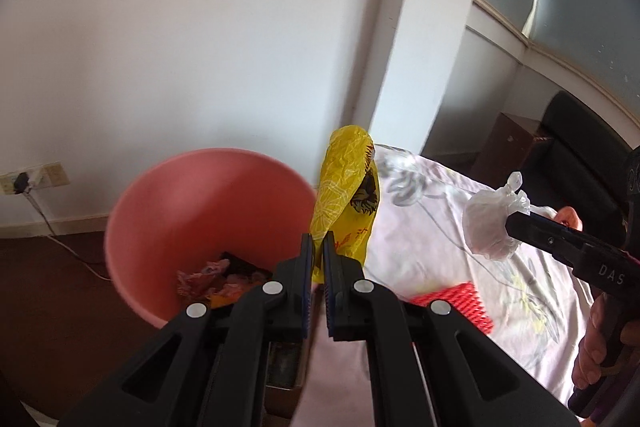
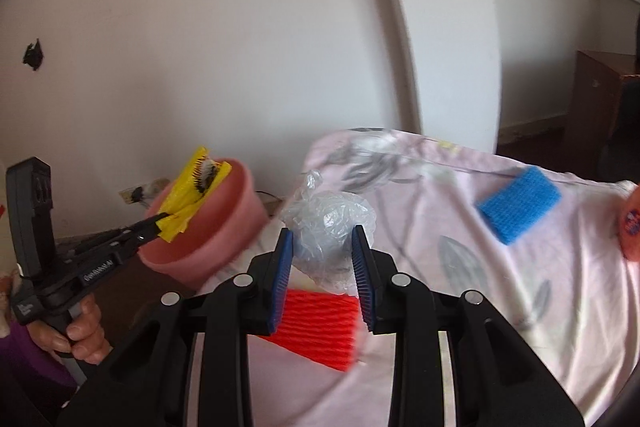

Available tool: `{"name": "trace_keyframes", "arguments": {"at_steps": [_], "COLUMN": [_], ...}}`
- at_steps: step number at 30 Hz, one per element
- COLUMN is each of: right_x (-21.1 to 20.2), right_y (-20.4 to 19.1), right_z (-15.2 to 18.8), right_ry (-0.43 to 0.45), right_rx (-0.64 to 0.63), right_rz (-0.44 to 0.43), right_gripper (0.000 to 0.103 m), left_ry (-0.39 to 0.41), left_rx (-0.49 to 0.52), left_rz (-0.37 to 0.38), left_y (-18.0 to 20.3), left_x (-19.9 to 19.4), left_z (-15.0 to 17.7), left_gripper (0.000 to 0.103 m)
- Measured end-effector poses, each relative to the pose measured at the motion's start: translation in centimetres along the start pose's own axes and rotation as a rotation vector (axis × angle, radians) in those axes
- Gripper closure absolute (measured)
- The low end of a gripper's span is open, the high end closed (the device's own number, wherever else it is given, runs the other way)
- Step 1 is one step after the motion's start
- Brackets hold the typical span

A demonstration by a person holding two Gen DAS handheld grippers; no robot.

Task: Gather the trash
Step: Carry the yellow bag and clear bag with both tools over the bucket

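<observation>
My left gripper (image 1: pixel 318 241) is shut on a crumpled yellow wrapper (image 1: pixel 346 195) and holds it upright beside the rim of a pink bin (image 1: pixel 160 195). The bin holds several crumpled scraps at its bottom. In the right wrist view the same left gripper (image 2: pixel 162 223) carries the yellow wrapper (image 2: pixel 196 195) in front of the pink bin (image 2: pixel 224 223). My right gripper (image 2: pixel 324 239) is shut on a crumpled clear plastic bag (image 2: pixel 328 219), lifted above the bed; it shows as the right gripper (image 1: pixel 510 221) with the clear bag (image 1: pixel 490 223) in the left wrist view.
A pink flowered bedsheet (image 2: pixel 500 267) covers the bed. On it lie a red foam net (image 2: pixel 320 327), a blue foam net (image 2: pixel 518 203) and an orange object (image 2: pixel 632 223) at the right edge. A wall socket with a cable (image 1: pixel 24 183) sits behind the bin.
</observation>
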State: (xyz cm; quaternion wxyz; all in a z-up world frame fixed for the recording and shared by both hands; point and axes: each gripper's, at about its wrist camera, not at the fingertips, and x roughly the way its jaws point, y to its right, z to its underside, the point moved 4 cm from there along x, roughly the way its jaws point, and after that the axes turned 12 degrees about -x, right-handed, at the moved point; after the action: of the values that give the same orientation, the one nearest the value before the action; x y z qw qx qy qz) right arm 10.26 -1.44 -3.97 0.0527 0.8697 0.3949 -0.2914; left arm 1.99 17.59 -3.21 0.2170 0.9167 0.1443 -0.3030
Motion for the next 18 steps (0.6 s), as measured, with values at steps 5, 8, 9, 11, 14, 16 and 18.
{"name": "trace_keyframes", "arguments": {"at_steps": [5, 8, 9, 11, 14, 16, 18], "right_x": [2.6, 4.1, 4.5, 5.6, 7.0, 7.9, 8.9], "right_y": [-3.8, -5.8, -6.3, -7.5, -8.9, -9.7, -10.4], "right_z": [-1.9, -2.5, -2.7, -3.0, -3.3, -3.3, -3.4], "right_ry": [-0.001, -0.005, -0.008, -0.016, -0.031, -0.04, -0.055], "right_rx": [-0.053, -0.087, -0.095, -0.109, -0.118, -0.122, -0.118], "right_rz": [-0.084, -0.116, -0.125, -0.145, -0.171, -0.182, -0.196], "right_gripper": [0.072, 0.072, 0.072, 0.072, 0.072, 0.072, 0.072], "left_ry": [0.021, 0.033, 0.035, 0.036, 0.033, 0.028, 0.022], "left_rx": [-0.041, -0.056, -0.061, -0.074, -0.092, -0.104, -0.115], "left_rz": [-0.048, -0.084, -0.093, -0.111, -0.133, -0.149, -0.161], "left_y": [-2.7, -4.2, -4.7, -5.6, -6.7, -7.4, -8.0], "left_x": [-0.8, -1.0, -1.1, -1.1, -0.9, -0.7, -0.4], "left_z": [-0.5, -0.6, -0.7, -0.7, -0.8, -0.8, -1.0], "left_gripper": [0.099, 0.099, 0.099, 0.099, 0.099, 0.099, 0.098]}}
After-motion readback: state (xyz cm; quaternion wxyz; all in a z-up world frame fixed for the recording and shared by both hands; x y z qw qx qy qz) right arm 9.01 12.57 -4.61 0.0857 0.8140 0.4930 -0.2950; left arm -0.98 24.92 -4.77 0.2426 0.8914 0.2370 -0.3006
